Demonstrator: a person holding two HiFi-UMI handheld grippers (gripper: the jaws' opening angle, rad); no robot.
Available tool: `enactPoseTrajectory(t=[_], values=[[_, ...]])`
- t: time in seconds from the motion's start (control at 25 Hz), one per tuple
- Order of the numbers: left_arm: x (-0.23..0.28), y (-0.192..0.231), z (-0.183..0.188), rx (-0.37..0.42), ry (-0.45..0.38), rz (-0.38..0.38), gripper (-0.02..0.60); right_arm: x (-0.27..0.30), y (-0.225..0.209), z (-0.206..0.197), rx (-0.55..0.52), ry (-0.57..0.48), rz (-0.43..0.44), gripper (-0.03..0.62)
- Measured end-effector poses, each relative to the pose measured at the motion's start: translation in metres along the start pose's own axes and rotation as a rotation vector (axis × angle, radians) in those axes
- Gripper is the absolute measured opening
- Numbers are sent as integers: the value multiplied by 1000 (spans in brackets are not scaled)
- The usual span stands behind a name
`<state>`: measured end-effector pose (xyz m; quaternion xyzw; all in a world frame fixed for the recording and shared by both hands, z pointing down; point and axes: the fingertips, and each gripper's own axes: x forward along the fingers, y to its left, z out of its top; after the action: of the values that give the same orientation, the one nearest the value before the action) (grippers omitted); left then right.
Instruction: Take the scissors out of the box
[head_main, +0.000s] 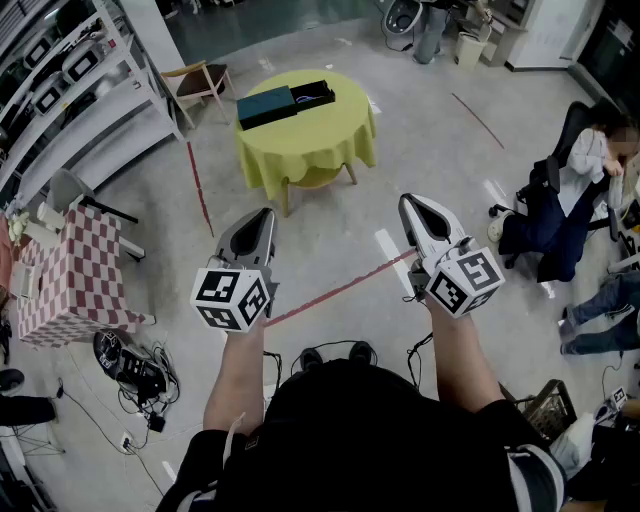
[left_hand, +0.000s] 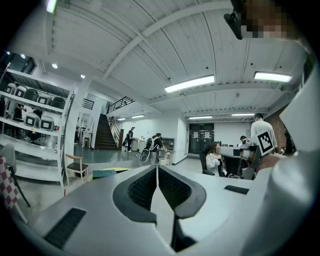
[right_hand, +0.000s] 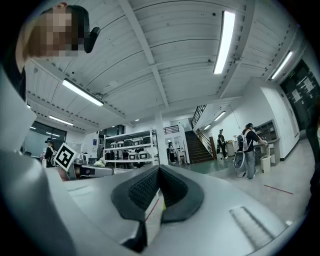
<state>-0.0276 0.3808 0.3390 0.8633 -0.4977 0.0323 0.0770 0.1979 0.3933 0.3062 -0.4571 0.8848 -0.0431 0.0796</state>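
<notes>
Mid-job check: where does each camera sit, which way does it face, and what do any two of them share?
Head view: on the person's head, looking steeply down at the floor and the round table with a yellow-green cloth; the left gripper, right gripper and bare forearms show.
Left gripper view: on the left gripper, looking roughly level along its shut jaws; the right gripper's marker cube shows at right.
Right gripper view: on the right gripper, tilted slightly up towards the white ceiling; its jaws are shut.
Shared: both gripper views show the dark staircase.
</notes>
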Motion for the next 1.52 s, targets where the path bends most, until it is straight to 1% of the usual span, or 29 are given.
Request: enactPoseTrajectory(t=[0.32, 0.6, 0.8, 0.92, 1.08, 1.2, 1.36, 1.52], values=[[10, -25, -3, 9, 17, 5, 18, -17, -19, 0, 9, -1, 8, 8], [18, -47, -6, 16, 30, 2, 18, -28, -34, -12, 30, 18, 10, 8], [20, -45, -4, 22, 35, 3, 18, -23, -38, -12, 86, -6, 14, 9], [24, -41, -1, 23, 29, 5, 18, -16, -39, -12, 100, -6, 27, 11], [40, -31, -4, 5, 28, 0, 18, -1, -42, -17, 105, 23, 45, 11], [58, -15, -9, -16, 30, -9, 18, 20, -49, -25, 107, 45, 48, 11], [88, 21, -14, -38, 29, -25, 18, 65, -57, -38, 108, 73, 51, 11], [126, 68, -6, -50, 29, -43, 18, 120, -69, -42, 105, 90, 32, 11]])
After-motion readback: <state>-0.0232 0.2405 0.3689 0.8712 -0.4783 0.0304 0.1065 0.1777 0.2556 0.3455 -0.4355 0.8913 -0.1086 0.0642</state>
